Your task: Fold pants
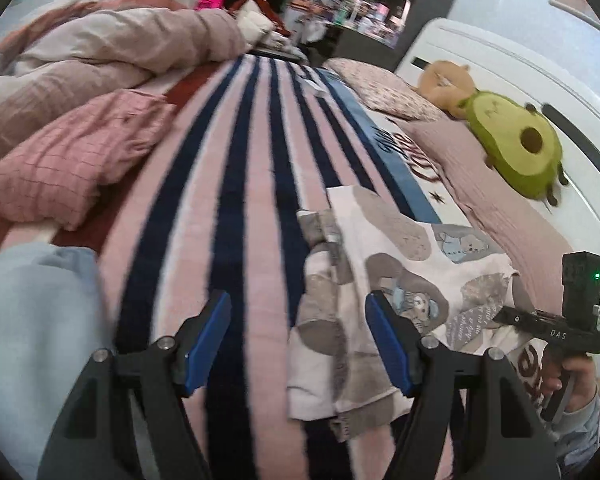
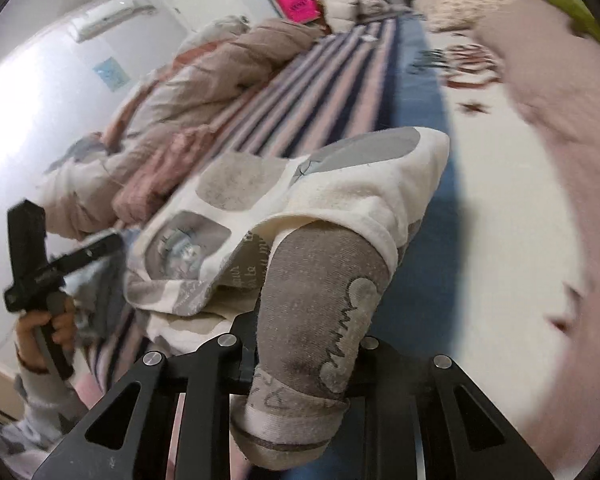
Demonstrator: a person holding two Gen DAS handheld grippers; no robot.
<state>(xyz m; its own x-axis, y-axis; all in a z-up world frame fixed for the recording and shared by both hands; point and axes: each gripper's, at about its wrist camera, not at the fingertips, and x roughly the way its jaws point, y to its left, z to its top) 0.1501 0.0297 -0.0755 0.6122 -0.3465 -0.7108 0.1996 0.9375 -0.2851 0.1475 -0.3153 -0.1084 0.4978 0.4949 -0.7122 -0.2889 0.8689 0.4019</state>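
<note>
Pants (image 1: 384, 280): lying in a rumpled heap on the striped blanket, cream cloth with grey and brown patches, near the pillow end of the bed.
Pant end (image 2: 320, 320): a grey cuffed part is being lifted off the heap, draping between the right gripper's jaws.
Right gripper (image 2: 300, 364): jaws are standing narrow and pinching that grey cloth; its fingertips are hidden under the fabric.
Left gripper (image 1: 298, 340): blue pads are standing wide apart, clasping nothing, hovering over the near edge of the heap.
Striped blanket (image 1: 228, 168): pink, white and navy bands are running away up the bed.
Pink checked cloth (image 1: 80, 160): sitting bunched to the left, apart from the pants.
Avocado toy (image 1: 516, 148): lying by the white headboard.
</note>
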